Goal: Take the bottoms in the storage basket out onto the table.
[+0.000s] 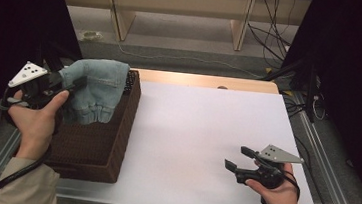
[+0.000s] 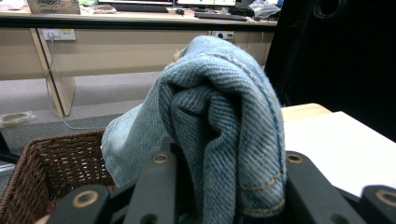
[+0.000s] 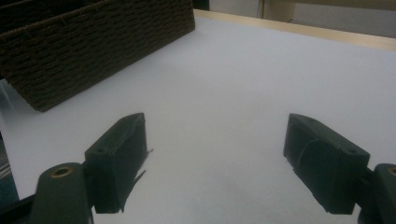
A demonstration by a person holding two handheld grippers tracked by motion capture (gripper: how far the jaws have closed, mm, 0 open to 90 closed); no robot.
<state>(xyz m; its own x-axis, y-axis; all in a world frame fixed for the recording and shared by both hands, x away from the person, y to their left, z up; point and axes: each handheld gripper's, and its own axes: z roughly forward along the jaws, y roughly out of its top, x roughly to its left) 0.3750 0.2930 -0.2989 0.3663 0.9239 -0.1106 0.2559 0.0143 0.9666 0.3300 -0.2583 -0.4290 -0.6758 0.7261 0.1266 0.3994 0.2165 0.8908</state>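
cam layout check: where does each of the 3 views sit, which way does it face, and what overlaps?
High view: above the person's side, facing forward and down on the white table; forearms, left gripper, right gripper.
Left gripper view: on the left gripper, facing the denim cloth in its jaws, above the basket.
Right gripper view: on the right gripper, jaws apart, low over the table.
Shared: the basket, all three.
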